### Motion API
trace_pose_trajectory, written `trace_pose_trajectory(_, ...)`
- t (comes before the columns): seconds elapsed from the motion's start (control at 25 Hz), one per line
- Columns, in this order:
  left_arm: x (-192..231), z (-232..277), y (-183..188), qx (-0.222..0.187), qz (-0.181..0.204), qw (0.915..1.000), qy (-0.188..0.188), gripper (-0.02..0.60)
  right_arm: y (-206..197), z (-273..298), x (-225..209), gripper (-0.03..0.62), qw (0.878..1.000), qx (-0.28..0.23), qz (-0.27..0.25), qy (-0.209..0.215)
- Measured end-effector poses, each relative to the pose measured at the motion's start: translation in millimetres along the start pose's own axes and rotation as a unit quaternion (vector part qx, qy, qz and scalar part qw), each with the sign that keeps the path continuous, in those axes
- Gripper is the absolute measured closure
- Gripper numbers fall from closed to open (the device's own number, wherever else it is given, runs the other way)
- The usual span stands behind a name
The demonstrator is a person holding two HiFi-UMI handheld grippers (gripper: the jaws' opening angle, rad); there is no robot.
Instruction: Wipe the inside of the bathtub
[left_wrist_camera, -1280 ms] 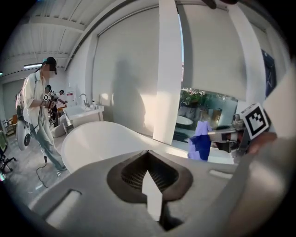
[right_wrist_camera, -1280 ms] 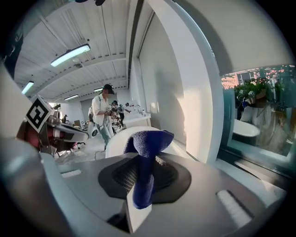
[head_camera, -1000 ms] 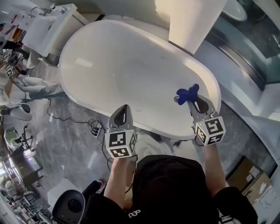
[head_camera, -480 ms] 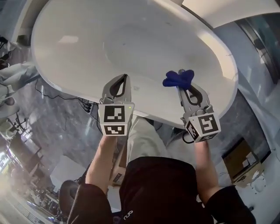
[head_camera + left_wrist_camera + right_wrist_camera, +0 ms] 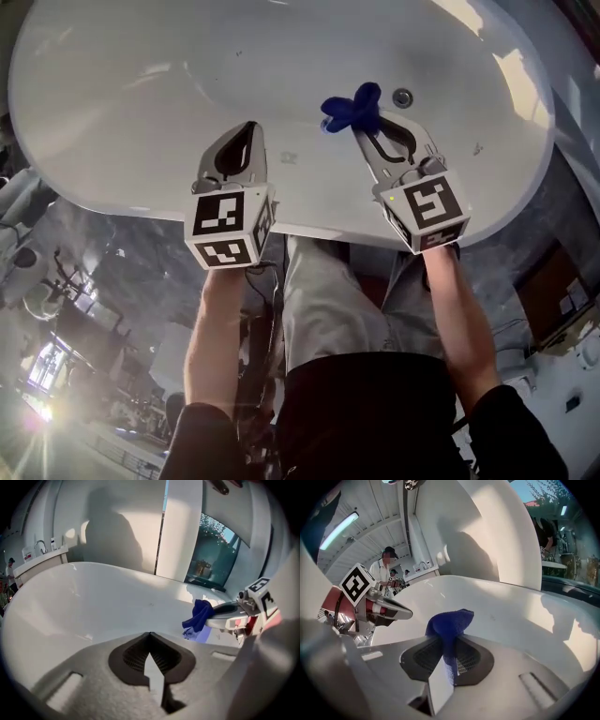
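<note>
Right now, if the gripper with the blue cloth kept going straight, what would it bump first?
The blue cloth pinched in the right gripper would probably touch the white inside of the bathtub first; nothing else shows in between, though depth is unclear.

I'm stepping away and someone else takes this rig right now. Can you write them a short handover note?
Left tongs: shut and empty, held over the near side of the bathtub.
Right tongs: shut on the blue cloth, out over the basin near the drain.
Done: the cloth is in the grip and over the tub. I cannot tell whether it touches the surface, and no wiped area shows.
Left: press the cloth to the inside and wipe it, probably across the whole basin.
</note>
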State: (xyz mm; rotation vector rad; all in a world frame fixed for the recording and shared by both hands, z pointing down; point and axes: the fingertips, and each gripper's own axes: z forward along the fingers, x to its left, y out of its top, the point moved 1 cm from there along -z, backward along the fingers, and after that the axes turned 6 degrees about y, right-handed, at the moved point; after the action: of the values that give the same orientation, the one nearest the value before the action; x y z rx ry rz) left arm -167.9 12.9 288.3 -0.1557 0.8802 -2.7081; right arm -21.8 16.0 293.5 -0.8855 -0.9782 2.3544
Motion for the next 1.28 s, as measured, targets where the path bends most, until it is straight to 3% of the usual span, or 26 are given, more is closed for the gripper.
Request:
trace_pose_trajectory(0.28,11,49,-15,0.013,0.021,0.9995,-0.018,0.58,-35,46,-17,0.526,1.0,0.012,-0.006,-0.013)
trace_pose_trajectory(0.52,44,93,-47,0.05,0.036,0.9974,-0.037,0.58,-64,107,-12,0.526,0.999,0.048,0.007,0.008)
trace_pose_trajectory(0.88,60,150,-83,0.089,0.05,0.9933,-0.055,0.58,-125,159,-39,0.526,0.996,0.093,0.0,0.014)
trace_pose_trajectory(1.28,70,201,-109,0.128,0.023,0.9879,-0.084,0.58,-179,213,-52,0.526,0.987,0.154,0.004,0.047)
